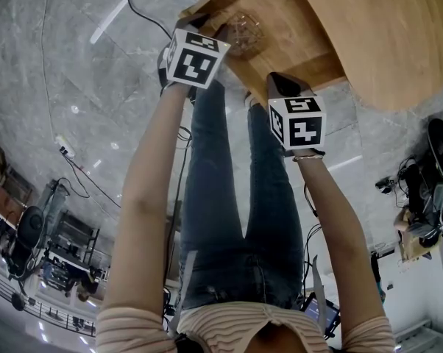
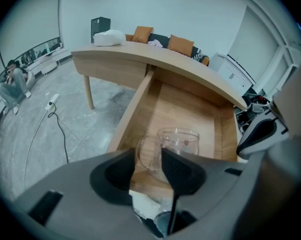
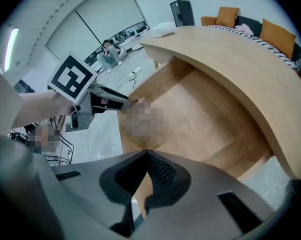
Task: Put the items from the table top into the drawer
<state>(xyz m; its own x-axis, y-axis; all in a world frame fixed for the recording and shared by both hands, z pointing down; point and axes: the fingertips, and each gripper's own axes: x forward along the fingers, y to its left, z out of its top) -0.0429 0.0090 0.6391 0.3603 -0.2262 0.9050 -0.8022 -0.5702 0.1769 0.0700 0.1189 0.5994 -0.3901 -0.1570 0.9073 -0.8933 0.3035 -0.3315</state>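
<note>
Our left gripper (image 2: 148, 154), jaws apart, points straight at the glass mug (image 2: 178, 145), upright just ahead in the open drawer (image 2: 188, 101); our right gripper (image 3: 147, 155), jaws together, hangs empty alongside.

**Tally by kind**

Tools: 2, i.e. left tool (image 2: 148, 165) & right tool (image 3: 146, 156).
Marker cubes: 2, 1 per tool.
Desk (image 3: 230, 59): 1.
Drawer (image 2: 133, 111): 1.
Glass mug (image 2: 179, 143): 1, in the drawer.
White bundle (image 2: 109, 36): 1, on the desk top.
Orange cushions (image 2: 142, 34): 3 in left gripper view, w/ the 3rd only partly seen.
Dark cabinet (image 2: 100, 23): 1.
Power strip (image 2: 53, 100): 1, on the floor.
Seated person (image 2: 13, 84): 1, far off.
</note>
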